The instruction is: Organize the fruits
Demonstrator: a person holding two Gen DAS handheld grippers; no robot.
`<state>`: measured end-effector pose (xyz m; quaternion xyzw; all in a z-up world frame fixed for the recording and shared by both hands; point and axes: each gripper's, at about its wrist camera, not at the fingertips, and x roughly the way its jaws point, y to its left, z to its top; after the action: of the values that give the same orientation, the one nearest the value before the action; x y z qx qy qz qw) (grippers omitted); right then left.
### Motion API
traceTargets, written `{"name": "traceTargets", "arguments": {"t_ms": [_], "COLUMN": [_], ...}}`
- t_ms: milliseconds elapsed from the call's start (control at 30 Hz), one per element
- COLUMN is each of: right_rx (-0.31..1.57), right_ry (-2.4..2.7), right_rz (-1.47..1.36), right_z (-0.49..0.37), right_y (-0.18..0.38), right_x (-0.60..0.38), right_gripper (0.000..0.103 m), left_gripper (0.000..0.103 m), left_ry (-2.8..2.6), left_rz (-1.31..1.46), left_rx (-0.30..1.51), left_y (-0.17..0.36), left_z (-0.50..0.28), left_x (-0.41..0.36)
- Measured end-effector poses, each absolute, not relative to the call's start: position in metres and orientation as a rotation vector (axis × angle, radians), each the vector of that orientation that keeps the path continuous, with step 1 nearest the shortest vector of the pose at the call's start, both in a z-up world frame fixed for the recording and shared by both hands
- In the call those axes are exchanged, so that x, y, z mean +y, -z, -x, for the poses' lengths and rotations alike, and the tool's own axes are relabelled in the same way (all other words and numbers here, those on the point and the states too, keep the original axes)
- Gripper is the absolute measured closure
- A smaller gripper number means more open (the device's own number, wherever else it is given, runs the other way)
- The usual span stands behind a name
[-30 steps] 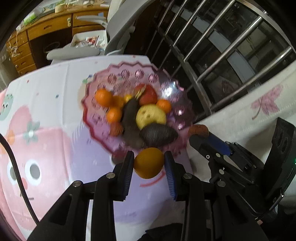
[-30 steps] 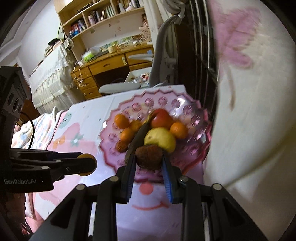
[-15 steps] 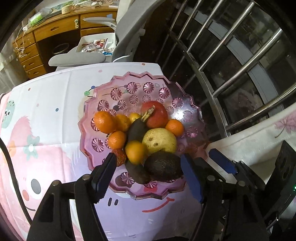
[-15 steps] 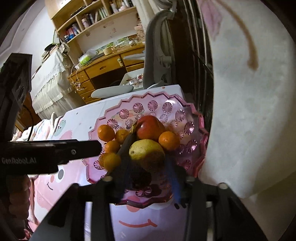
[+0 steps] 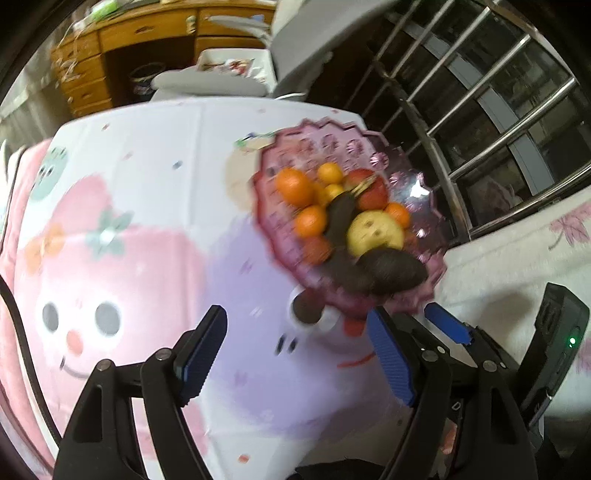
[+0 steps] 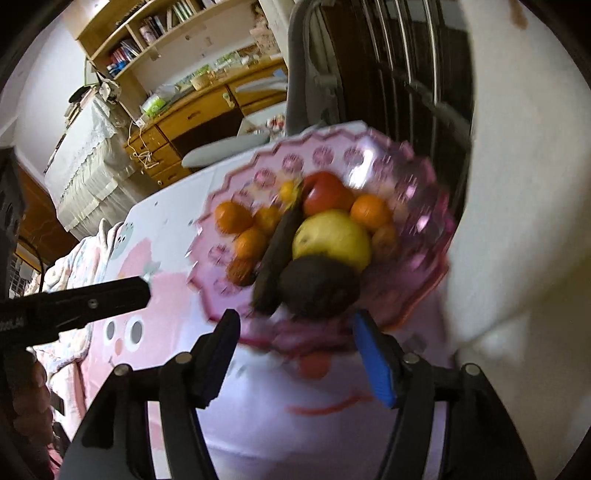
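Note:
A pink scalloped glass plate [image 5: 328,144] [image 6: 321,157] on the cartoon tablecloth holds a pile of fruit. In it are several oranges [image 5: 293,186], a red apple [image 6: 327,192], a yellow fruit [image 6: 332,236], a long dark fruit [image 5: 341,218] and a dark avocado [image 6: 319,286]. My left gripper [image 5: 295,325] hangs over the cloth left of the plate's near rim, its jaws opening with nothing between them. My right gripper [image 6: 297,325] is at the plate's near rim, also opening and holding nothing. Its blue pad [image 5: 447,326] shows in the left wrist view.
Metal window bars [image 5: 480,92] and a white leaf-print fabric [image 5: 517,251] stand right of the table. Behind the table are a grey chair [image 6: 310,66], a wooden desk with drawers [image 5: 147,40] and a bookshelf [image 6: 147,33]. A hand [image 6: 26,391] holds the left gripper.
The left gripper let go of its orange, which now lies on the plate, and swung left over the cloth. The right gripper released the brown fruit at the plate. Both jaws widened.

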<state>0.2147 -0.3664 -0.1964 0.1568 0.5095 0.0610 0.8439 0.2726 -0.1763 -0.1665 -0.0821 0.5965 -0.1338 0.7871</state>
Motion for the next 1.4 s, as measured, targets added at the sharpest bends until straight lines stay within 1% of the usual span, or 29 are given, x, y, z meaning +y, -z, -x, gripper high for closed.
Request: {"name": "traceTargets", "arguments": {"t_ms": [33,100,267,333,467,500,533,600,733,767,833,967,1067,1167,1300,1400], "right_rx": [1.084,1.101,1.135,1.141,1.161,1.167,1.170,1.163,1.126,1.118,1.103,1.093,1.109,1.127,1.118,1.093], "right_ry": [-0.129,-0.129,-0.122,-0.121,-0.120,-0.123,-0.136,-0.154,-0.189,-0.197,-0.213,-0.244,-0.243,-0.242,-0.237,-0.249], "right_rz": [-0.344,-0.363,-0.412,-0.416,-0.391,-0.384,-0.376,-0.364,-0.294,-0.280,-0.268,-0.231,-0.238,-0.289,-0.289,-0.282], "right_z": [-0.209,-0.199,-0.169,-0.155,-0.127,-0.121,-0.113,-0.103,-0.084,-0.079,-0.072,-0.057,-0.049,-0.041,-0.033,-0.029], "right_y": [0.198,0.200,0.203,0.201,0.193,0.189,0.182,0.171,0.135,0.126,0.108,0.070,0.053,0.046,0.041,0.038], "right_x": [-0.359,-0.341,-0.294,-0.275,-0.246,-0.241,-0.235,-0.228,-0.223,-0.224,-0.227,-0.231,-0.235,-0.241,-0.242,-0.239], "right_gripper": [0.033,0.029,0.025,0.021,0.017,0.014,0.010,0.007,0.005,0.005,0.002,0.001,0.000,0.000,0.000,0.000], "left_gripper": [0.022,0.022,0.018,0.017,0.017,0.017,0.016,0.010,0.001,0.001,0.001,0.001,0.001,0.001,0.001,0.001], "left_ry": [0.287,0.292,0.299,0.308,0.311,0.311,0.310,0.301,0.293,0.291,0.286,0.270,0.217,0.190,0.138,0.119], "left_rz": [0.178,0.170,0.120,0.116,0.111,0.113,0.116,0.129,0.174,0.177,0.172,0.140,0.113,0.124,0.082,0.065], "left_rx": [1.286,1.289,1.281,1.270,1.254,1.248,1.241,1.230,1.189,1.175,1.146,1.077,1.059,1.067,1.102,1.085], "left_y": [0.166,0.167,0.161,0.158,0.150,0.148,0.145,0.137,0.116,0.110,0.093,0.056,0.039,0.032,0.035,0.031], "left_z": [-0.267,-0.251,-0.209,-0.193,-0.166,-0.160,-0.153,-0.142,-0.123,-0.118,-0.107,-0.088,-0.073,-0.059,-0.050,-0.047], "left_x": [-0.169,-0.150,-0.104,-0.084,-0.058,-0.053,-0.049,-0.041,-0.034,-0.034,-0.036,-0.039,-0.039,-0.037,-0.043,-0.043]}}
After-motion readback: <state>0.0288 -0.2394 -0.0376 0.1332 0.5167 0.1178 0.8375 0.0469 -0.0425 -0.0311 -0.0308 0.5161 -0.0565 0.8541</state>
